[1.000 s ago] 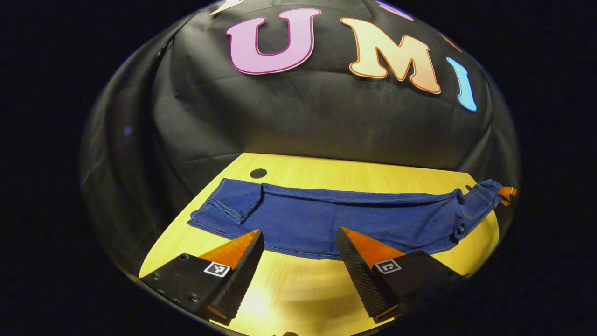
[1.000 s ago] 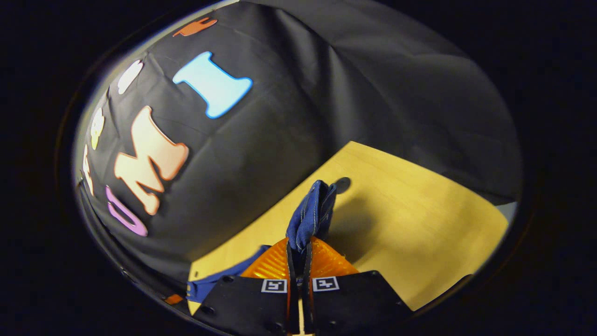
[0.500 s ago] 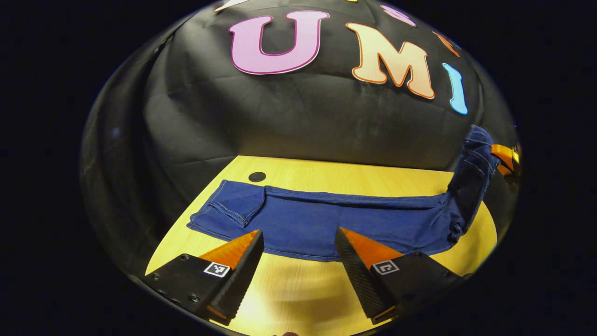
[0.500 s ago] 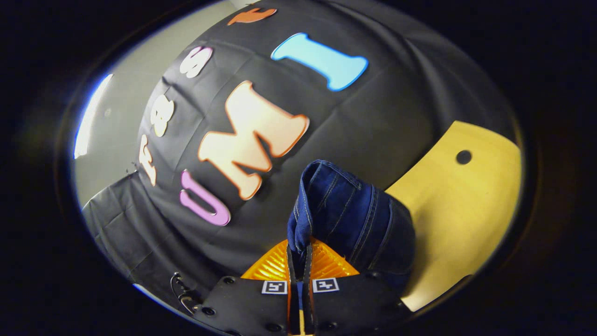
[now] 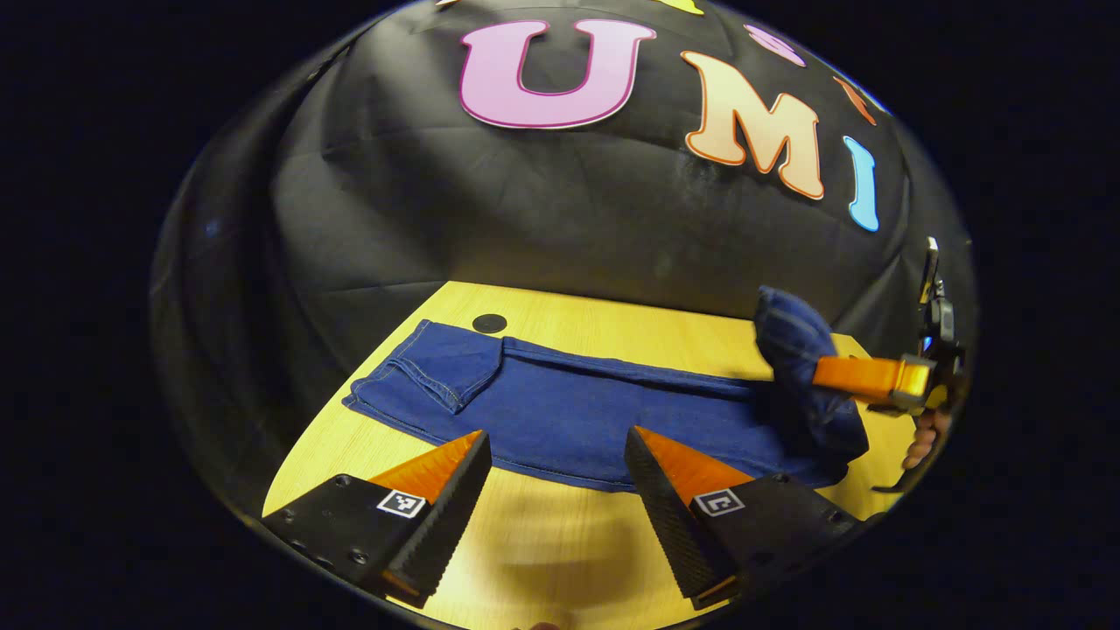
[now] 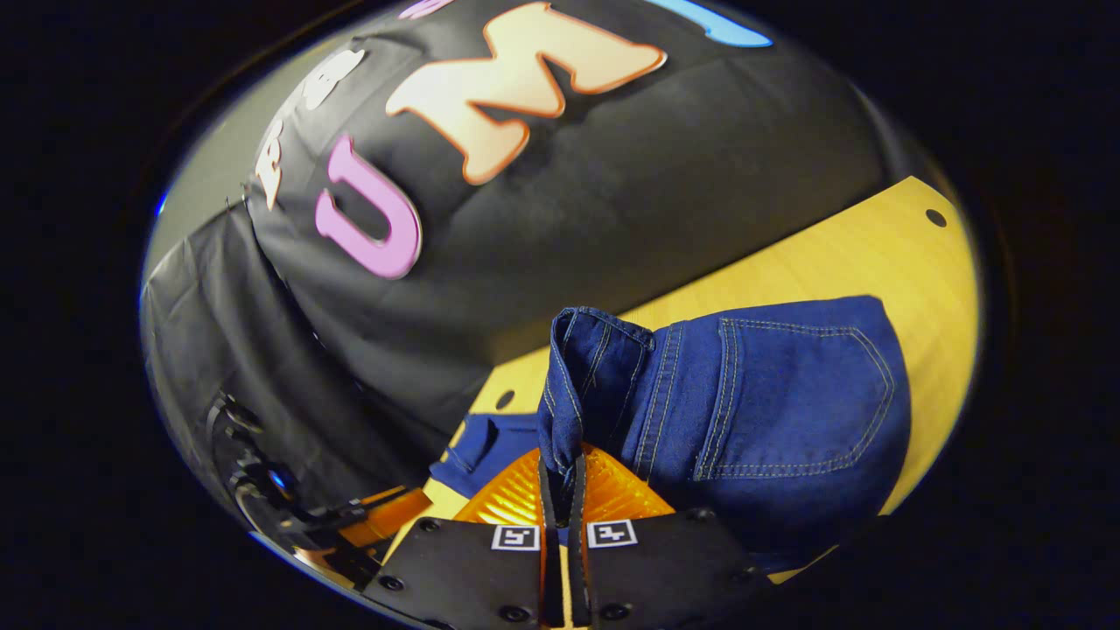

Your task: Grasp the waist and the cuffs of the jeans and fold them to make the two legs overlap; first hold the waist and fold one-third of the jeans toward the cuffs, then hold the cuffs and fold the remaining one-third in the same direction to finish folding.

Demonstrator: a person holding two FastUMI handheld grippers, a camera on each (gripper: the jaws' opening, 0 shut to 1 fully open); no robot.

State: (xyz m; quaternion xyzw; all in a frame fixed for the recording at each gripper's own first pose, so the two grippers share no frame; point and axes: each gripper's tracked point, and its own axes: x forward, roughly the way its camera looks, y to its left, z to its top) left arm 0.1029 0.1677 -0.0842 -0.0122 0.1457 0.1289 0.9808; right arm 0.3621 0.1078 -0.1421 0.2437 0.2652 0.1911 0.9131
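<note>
Spanning the wooden table, the jeans lie legs overlapped, cuffs flat near the table's hole, waist lifted and curling over toward the cuffs. Right gripper is clamped on the waist, fingers pressed together around a bunch of denim with the back pocket hanging beside it; left gripper hovers over the near edge, fingers spread apart, holding nothing. Denim looks soft but weighty and drapes, probably sagging off one pinch, so best held at the thick waistband and cuff hems.
</note>
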